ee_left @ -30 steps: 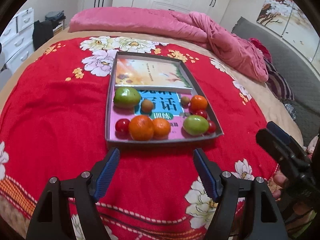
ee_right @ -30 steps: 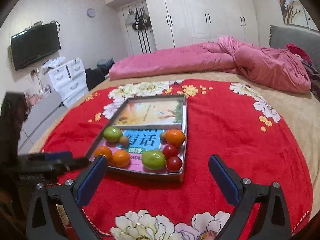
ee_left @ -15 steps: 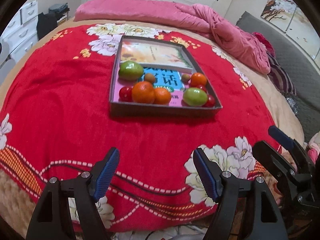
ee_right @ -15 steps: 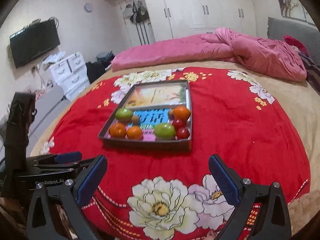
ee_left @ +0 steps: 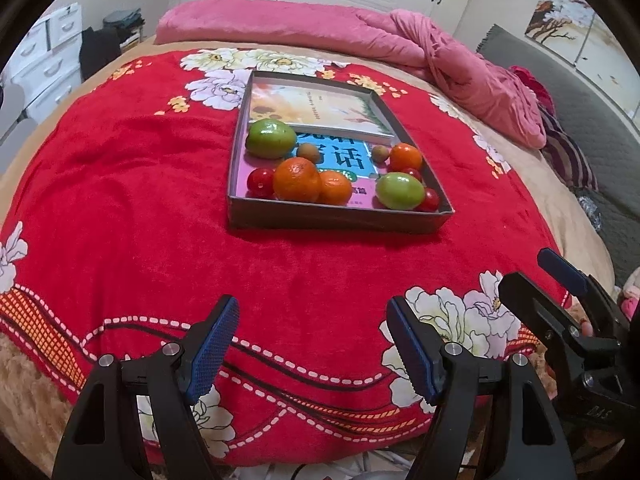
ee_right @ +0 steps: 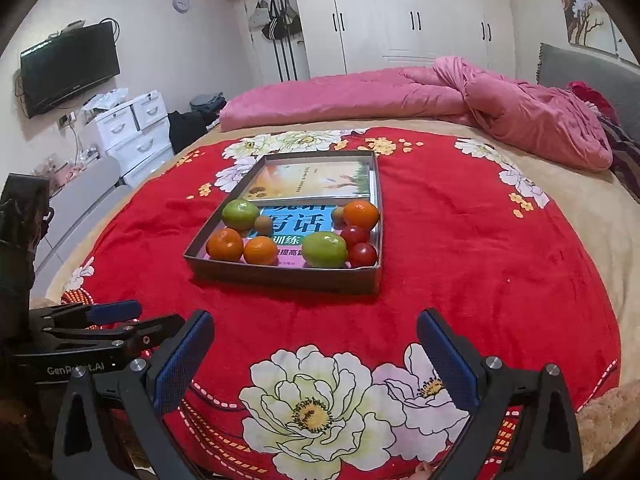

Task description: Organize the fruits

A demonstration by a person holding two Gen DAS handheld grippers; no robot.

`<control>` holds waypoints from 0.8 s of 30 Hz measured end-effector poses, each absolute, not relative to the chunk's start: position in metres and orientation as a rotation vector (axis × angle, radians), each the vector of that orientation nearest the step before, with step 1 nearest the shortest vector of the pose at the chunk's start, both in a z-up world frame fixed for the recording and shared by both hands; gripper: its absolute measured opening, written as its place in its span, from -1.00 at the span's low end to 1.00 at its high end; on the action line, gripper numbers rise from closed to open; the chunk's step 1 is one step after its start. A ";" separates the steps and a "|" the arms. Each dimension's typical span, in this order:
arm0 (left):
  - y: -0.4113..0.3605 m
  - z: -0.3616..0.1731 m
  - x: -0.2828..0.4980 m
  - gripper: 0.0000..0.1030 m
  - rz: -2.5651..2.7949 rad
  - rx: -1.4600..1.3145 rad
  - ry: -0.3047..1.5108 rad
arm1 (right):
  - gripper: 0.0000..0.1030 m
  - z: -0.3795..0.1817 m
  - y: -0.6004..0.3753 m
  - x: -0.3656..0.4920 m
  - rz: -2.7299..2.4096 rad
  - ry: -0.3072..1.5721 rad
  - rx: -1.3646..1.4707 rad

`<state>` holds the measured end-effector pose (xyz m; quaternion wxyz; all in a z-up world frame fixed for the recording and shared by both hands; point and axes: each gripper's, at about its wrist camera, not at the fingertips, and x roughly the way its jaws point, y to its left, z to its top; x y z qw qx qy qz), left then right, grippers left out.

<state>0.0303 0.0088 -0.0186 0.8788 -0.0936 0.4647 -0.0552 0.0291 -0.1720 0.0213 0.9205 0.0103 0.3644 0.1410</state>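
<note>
Both hand-held grippers hang over the near edge of the bed, each with its jaws spread and nothing between them: the left hand-held gripper (ee_left: 312,344) and the right hand-held gripper (ee_right: 316,356) are black plastic frames with silver bolt heads, ending in flat fingers faced with blue, finely ridged rubber pads (ee_left: 214,342). Under them lies a plush red blanket (ee_left: 120,200), fuzzy in texture, printed with big white and pale pink flowers and edged with a wavy dashed white line and orange checks. Well ahead of the grippers, near the middle of the blanket, sits a shallow rectangular box (ee_left: 340,220) of grey cardboard with low upright walls. Its floor is covered by two glossy books, one with a pale orange cover (ee_left: 316,106) at the far end, partly overlapping a blue and pink one (ee_left: 340,156) with large white characters. The fruits rest on the nearer book: a smooth green fruit (ee_left: 271,138) at the left, another green fruit (ee_left: 400,191) near the right front corner, a dimpled orange (ee_left: 297,179) touching a smaller orange (ee_left: 334,187) at the front wall, a third orange (ee_left: 405,157) by the right wall, shiny round red tomatoes (ee_left: 260,182) at the front left and others beside the right green fruit, and two small dull brown fruits (ee_left: 308,152) between. Beyond the blanket a rumpled pink quilt (ee_left: 360,36) stretches across the bed, with white wardrobe doors (ee_right: 400,16) behind it.
</note>
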 end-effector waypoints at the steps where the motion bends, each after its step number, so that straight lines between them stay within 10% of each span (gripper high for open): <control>1: 0.008 -0.018 0.030 0.50 -0.116 -0.195 0.967 | 0.98 0.022 -0.172 0.029 0.291 0.740 0.022; 24: 0.013 -0.013 0.031 0.50 -0.096 -0.203 0.947 | 0.98 0.020 -0.171 0.029 0.293 0.746 0.029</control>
